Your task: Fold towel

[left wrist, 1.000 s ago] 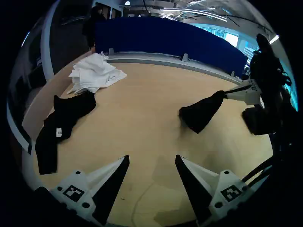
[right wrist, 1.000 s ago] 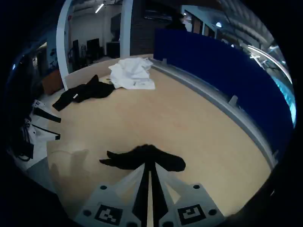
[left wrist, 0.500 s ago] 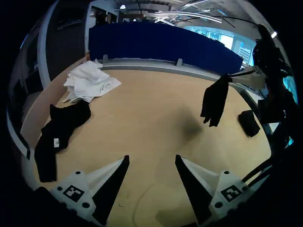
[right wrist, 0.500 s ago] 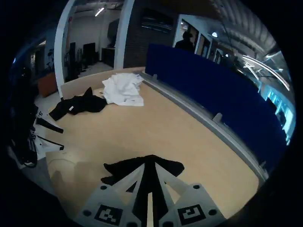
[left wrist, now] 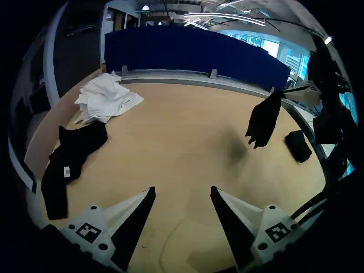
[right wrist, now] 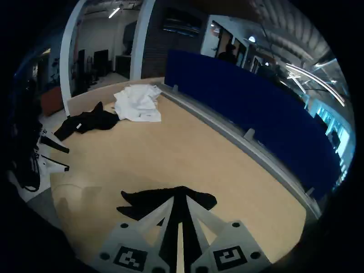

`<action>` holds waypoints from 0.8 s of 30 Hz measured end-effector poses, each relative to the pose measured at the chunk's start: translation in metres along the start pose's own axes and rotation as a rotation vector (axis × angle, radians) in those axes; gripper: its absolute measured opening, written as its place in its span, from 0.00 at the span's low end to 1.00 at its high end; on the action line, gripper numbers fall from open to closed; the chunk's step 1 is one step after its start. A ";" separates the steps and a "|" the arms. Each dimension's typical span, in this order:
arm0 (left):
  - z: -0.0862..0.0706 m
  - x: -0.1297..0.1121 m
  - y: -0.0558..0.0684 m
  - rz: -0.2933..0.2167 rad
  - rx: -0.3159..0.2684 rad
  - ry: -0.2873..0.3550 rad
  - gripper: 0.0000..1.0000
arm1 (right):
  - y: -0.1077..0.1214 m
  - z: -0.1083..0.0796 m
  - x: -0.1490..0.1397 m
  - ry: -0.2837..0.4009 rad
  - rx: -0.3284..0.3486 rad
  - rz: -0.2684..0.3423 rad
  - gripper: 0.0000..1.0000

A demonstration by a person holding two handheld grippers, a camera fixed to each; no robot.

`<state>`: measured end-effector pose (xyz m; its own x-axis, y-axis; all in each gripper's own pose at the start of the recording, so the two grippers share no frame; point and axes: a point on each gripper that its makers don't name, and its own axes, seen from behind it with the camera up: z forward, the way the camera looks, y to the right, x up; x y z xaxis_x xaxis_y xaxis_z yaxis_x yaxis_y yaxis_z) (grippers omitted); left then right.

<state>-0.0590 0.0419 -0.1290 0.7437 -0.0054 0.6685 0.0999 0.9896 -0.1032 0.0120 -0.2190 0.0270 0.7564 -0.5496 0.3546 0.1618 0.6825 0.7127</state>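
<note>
Black towel (left wrist: 263,119) hangs above the wooden surface (left wrist: 182,123), pinched in the clenched right tongs (right wrist: 181,198). Released, the left tongs (left wrist: 182,191) gape low over the surface. White cloths (left wrist: 103,97) and another black cloth (left wrist: 75,148) lie well apart from it.

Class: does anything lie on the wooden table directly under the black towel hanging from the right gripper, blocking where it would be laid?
Nothing visible does. The black towel hangs from the right gripper over bare wooden table; a small folded black cloth lies beside that spot.
</note>
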 end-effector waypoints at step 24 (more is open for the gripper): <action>0.009 0.006 0.023 0.028 -0.004 -0.020 0.90 | 0.129 -0.055 -0.066 -0.058 -0.126 0.053 0.04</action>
<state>-0.0580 0.0661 -0.1204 0.7330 0.0255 0.6797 0.0819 0.9887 -0.1254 0.0180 -0.0678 0.0620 0.7288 -0.5358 0.4263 0.2037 0.7640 0.6122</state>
